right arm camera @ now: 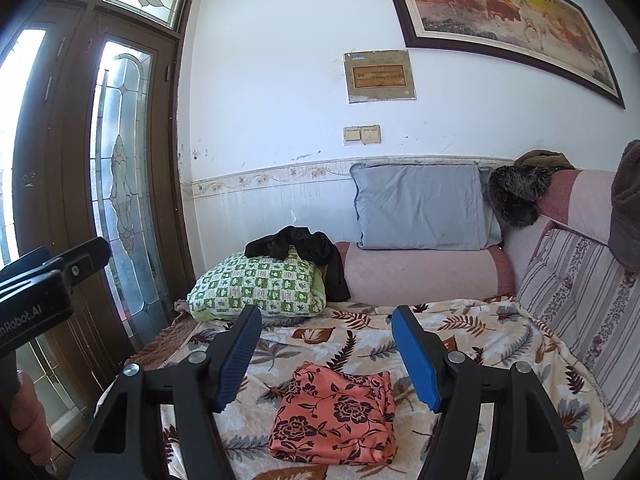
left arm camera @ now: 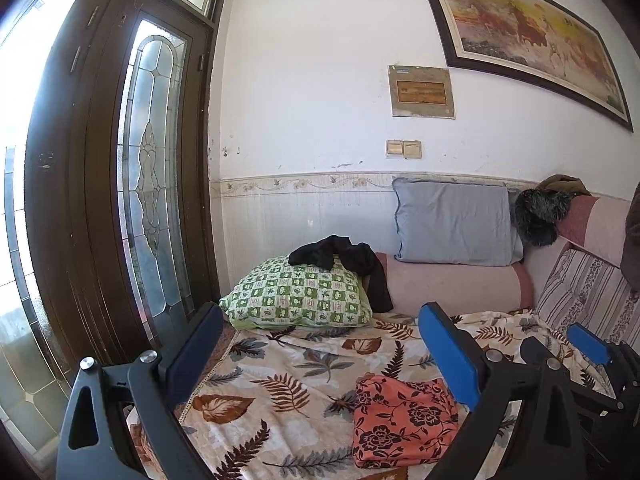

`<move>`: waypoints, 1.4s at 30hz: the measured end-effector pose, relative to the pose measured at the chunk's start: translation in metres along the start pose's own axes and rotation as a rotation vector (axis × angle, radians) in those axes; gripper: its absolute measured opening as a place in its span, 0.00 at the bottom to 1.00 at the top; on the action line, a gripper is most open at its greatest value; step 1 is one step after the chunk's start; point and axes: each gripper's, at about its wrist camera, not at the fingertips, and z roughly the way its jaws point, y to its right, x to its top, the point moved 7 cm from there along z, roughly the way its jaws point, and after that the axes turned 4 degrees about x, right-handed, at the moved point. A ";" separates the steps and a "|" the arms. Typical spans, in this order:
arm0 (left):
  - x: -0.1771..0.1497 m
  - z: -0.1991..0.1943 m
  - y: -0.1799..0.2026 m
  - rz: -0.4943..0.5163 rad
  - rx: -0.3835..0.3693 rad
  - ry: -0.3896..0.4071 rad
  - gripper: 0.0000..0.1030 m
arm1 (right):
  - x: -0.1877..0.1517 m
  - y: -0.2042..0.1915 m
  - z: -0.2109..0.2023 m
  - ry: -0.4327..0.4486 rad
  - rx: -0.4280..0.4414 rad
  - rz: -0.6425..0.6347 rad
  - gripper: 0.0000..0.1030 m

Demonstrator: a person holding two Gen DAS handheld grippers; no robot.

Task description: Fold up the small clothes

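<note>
Folded orange floral garment lies flat on the leaf-print blanket. Left gripper and right gripper hover above it, jaws apart, empty.

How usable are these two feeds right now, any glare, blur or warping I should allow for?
Left wrist: the door glass is blown out white; the picture frame bows with fisheye warp; the orange floral cloth is sharp. Right wrist: the same glare at the left edge, corners vignetted black, the cloth crisp, no motion blur.
</note>
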 end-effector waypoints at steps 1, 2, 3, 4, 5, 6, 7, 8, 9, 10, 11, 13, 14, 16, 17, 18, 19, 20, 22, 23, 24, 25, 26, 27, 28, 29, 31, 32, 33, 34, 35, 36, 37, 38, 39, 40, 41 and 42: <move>0.000 0.000 0.000 0.002 -0.004 -0.001 0.95 | 0.000 0.000 0.001 -0.002 -0.001 0.001 0.69; 0.000 0.000 0.001 0.003 -0.008 -0.002 0.95 | 0.000 0.000 0.001 -0.002 -0.002 0.001 0.69; 0.000 0.000 0.000 0.002 -0.009 -0.001 0.95 | 0.000 0.000 0.001 -0.002 -0.003 0.001 0.69; 0.000 -0.001 0.000 0.001 -0.008 0.000 0.95 | 0.000 -0.001 0.001 -0.001 -0.004 0.001 0.69; 0.000 -0.001 0.000 0.000 -0.007 0.002 0.95 | 0.000 0.000 0.001 0.000 -0.003 -0.001 0.69; 0.001 -0.001 0.000 -0.001 -0.006 0.004 0.95 | 0.001 -0.001 0.001 0.001 -0.004 -0.002 0.69; 0.001 -0.001 -0.001 -0.002 -0.006 0.005 0.95 | 0.001 -0.001 0.001 0.002 -0.004 -0.005 0.69; 0.001 -0.002 -0.001 -0.002 -0.007 0.006 0.95 | 0.001 -0.001 0.001 0.003 -0.005 -0.007 0.69; 0.001 -0.002 -0.001 -0.003 -0.006 0.007 0.95 | 0.001 -0.002 0.001 0.003 -0.005 -0.009 0.69; 0.001 -0.002 -0.002 -0.003 -0.007 0.007 0.95 | 0.001 -0.002 0.001 0.002 -0.005 -0.010 0.69; 0.001 -0.002 -0.002 -0.003 -0.008 0.006 0.96 | 0.001 -0.003 0.002 0.000 -0.004 -0.011 0.69; 0.001 -0.003 -0.002 -0.002 -0.010 0.007 0.96 | 0.001 -0.004 0.003 -0.003 -0.002 -0.011 0.69; 0.001 -0.003 -0.002 -0.003 -0.010 0.008 0.96 | 0.001 -0.005 0.004 -0.004 -0.001 -0.013 0.69; 0.001 -0.004 -0.003 -0.004 -0.012 0.009 0.96 | 0.000 -0.007 0.004 -0.005 -0.001 -0.019 0.69; 0.001 -0.004 -0.003 -0.005 -0.012 0.009 0.96 | 0.000 -0.008 0.004 -0.006 -0.001 -0.021 0.69; 0.001 -0.004 -0.003 -0.007 -0.013 0.011 0.96 | 0.000 -0.009 0.005 -0.008 -0.001 -0.023 0.69; 0.002 -0.004 -0.003 -0.007 -0.013 0.012 0.96 | 0.000 -0.010 0.006 -0.009 -0.002 -0.026 0.69; 0.002 -0.004 -0.004 -0.006 -0.012 0.013 0.96 | 0.000 -0.010 0.007 -0.011 -0.002 -0.026 0.69; 0.002 -0.004 -0.003 -0.005 -0.015 0.013 0.96 | -0.001 -0.011 0.008 -0.014 0.000 -0.027 0.69; 0.002 -0.004 -0.004 -0.004 -0.016 0.013 0.96 | -0.001 -0.011 0.008 -0.014 0.000 -0.028 0.69; 0.002 -0.004 -0.003 -0.004 -0.015 0.013 0.96 | -0.001 -0.011 0.009 -0.015 0.000 -0.028 0.69; 0.002 -0.004 -0.003 -0.004 -0.016 0.014 0.96 | -0.001 -0.012 0.008 -0.014 0.000 -0.028 0.69; 0.002 -0.004 -0.003 -0.002 -0.017 0.014 0.96 | -0.001 -0.012 0.009 -0.015 0.001 -0.030 0.69; 0.001 -0.003 -0.003 -0.001 -0.018 0.013 0.96 | -0.001 -0.012 0.010 -0.015 0.001 -0.031 0.69; 0.001 -0.003 -0.003 0.000 -0.019 0.012 0.96 | -0.001 -0.013 0.011 -0.016 0.001 -0.033 0.69; 0.001 -0.002 -0.003 0.001 -0.022 0.010 0.96 | -0.001 -0.013 0.012 -0.018 0.003 -0.034 0.69; 0.001 0.000 -0.003 0.001 -0.028 0.007 0.96 | -0.001 -0.013 0.015 -0.021 0.005 -0.035 0.69; 0.001 0.001 -0.003 0.002 -0.032 0.004 0.96 | -0.002 -0.013 0.016 -0.022 0.006 -0.035 0.69; 0.001 0.002 -0.002 0.003 -0.035 0.002 0.96 | -0.002 -0.012 0.017 -0.023 0.007 -0.036 0.69; 0.001 0.002 -0.002 0.004 -0.037 0.001 0.96 | -0.002 -0.013 0.018 -0.025 0.008 -0.036 0.69; 0.000 0.003 -0.002 0.005 -0.037 0.000 0.96 | -0.002 -0.012 0.020 -0.026 0.010 -0.037 0.69; 0.000 0.004 -0.002 0.007 -0.037 0.000 0.96 | -0.002 -0.012 0.021 -0.027 0.011 -0.037 0.69; 0.000 0.004 -0.001 0.009 -0.036 0.001 0.96 | -0.002 -0.012 0.021 -0.026 0.009 -0.038 0.69; 0.000 0.004 -0.001 0.010 -0.035 0.001 0.96 | -0.002 -0.011 0.022 -0.027 0.009 -0.038 0.69; 0.001 0.005 0.000 0.011 -0.035 0.001 0.96 | -0.003 -0.011 0.024 -0.029 0.010 -0.037 0.69; 0.001 0.005 0.000 0.011 -0.035 0.001 0.96 | -0.003 -0.010 0.025 -0.030 0.011 -0.036 0.69; 0.001 0.006 0.000 0.011 -0.036 0.001 0.96 | -0.003 -0.011 0.025 -0.030 0.012 -0.034 0.69; 0.001 0.006 0.000 0.011 -0.036 0.001 0.96 | -0.003 -0.010 0.026 -0.031 0.012 -0.033 0.69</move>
